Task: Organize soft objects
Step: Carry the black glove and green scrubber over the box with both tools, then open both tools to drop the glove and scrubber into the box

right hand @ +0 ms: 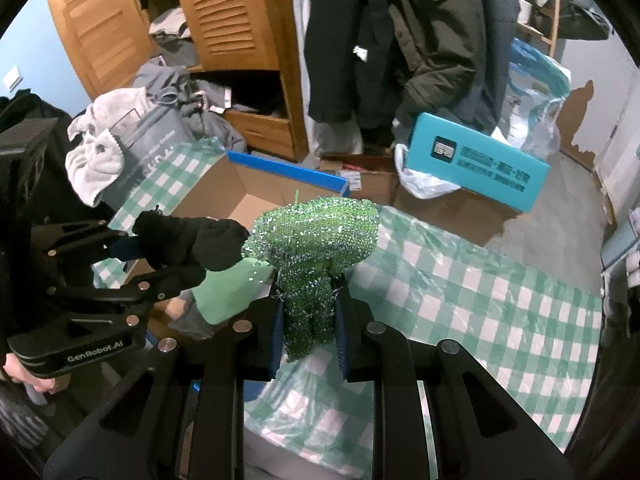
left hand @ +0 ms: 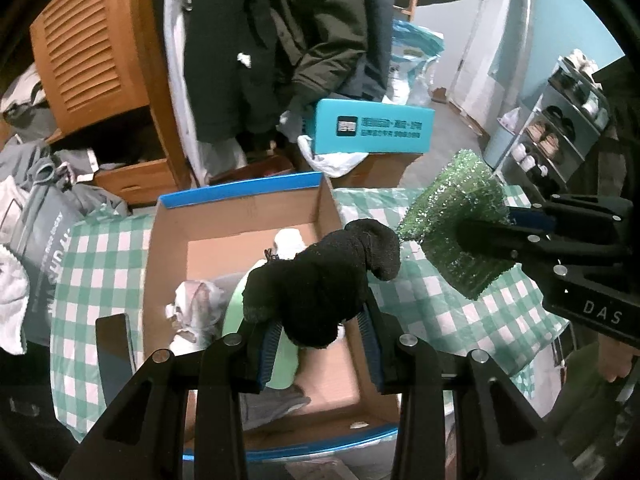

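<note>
Black and fuzzy, a soft knitted bundle [left hand: 324,280] sits at the centre of the left wrist view, pinched between the two blue pads of the left gripper [left hand: 320,332], whose jaws stand partly apart around it. It hangs over an open cardboard box [left hand: 248,216] with a blue rim, which fills the middle of that frame. Inside the box lie a pale green cloth [left hand: 236,308], a white-and-grey crumpled piece [left hand: 192,308] at lower left, and a small white item [left hand: 290,242] farther back.

At the centre of the right wrist view, the right gripper [right hand: 308,320] has its jaws pressed close on the lower end of a glittering green scrubby thing [right hand: 316,236], whose wider top spreads above the pads. It is held just beside the black bundle, above the green-and-white checked cloth [right hand: 460,280] covering the surface.

Toward the upper right of the left wrist view a turquoise box [left hand: 376,128] rests on brown cartons. Dark coats [left hand: 280,40] hang at upper centre, beside a wooden louvred cabinet [left hand: 88,48] at upper left. A shoe rack [left hand: 560,128] stands at the right edge.
</note>
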`<state>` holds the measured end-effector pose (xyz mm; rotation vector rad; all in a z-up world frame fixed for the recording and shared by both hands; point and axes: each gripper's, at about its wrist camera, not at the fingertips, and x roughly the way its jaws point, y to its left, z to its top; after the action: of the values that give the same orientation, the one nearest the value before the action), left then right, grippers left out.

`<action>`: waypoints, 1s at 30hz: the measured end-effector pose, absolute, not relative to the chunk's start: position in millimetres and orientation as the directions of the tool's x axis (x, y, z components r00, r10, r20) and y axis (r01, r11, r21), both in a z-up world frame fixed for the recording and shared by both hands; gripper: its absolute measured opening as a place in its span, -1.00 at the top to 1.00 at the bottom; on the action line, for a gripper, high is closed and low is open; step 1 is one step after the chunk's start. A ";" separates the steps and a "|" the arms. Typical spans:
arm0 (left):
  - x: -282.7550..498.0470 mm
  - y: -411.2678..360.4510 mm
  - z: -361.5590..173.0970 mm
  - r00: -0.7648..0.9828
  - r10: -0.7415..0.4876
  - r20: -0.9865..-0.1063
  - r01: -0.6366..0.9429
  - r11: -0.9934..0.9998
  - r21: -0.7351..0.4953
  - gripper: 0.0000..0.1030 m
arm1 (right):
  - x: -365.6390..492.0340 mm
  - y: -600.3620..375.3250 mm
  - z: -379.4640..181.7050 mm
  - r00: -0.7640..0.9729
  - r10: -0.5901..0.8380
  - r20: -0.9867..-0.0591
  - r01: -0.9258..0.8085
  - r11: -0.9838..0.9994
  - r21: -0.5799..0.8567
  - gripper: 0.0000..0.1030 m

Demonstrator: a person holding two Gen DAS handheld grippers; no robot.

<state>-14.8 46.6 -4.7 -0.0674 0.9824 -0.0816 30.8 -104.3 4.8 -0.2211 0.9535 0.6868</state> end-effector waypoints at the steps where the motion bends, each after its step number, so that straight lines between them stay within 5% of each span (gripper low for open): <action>1: -14.6 49.8 -5.9 0.551 -0.096 -0.829 0.031 0.995 -0.095 0.27 | 31.1 -101.1 4.3 0.385 0.442 -0.810 -0.631 0.767 0.118 0.63; 30: -14.0 113.7 -37.3 0.502 -0.021 -0.865 -0.144 0.984 -0.107 0.22 | 38.0 -16.8 -45.3 0.242 0.407 -0.881 -0.700 0.702 0.132 0.55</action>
<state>-14.0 113.7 -37.3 -0.1734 1.0438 0.0750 38.0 -16.8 -45.3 -0.3167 1.0853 0.7741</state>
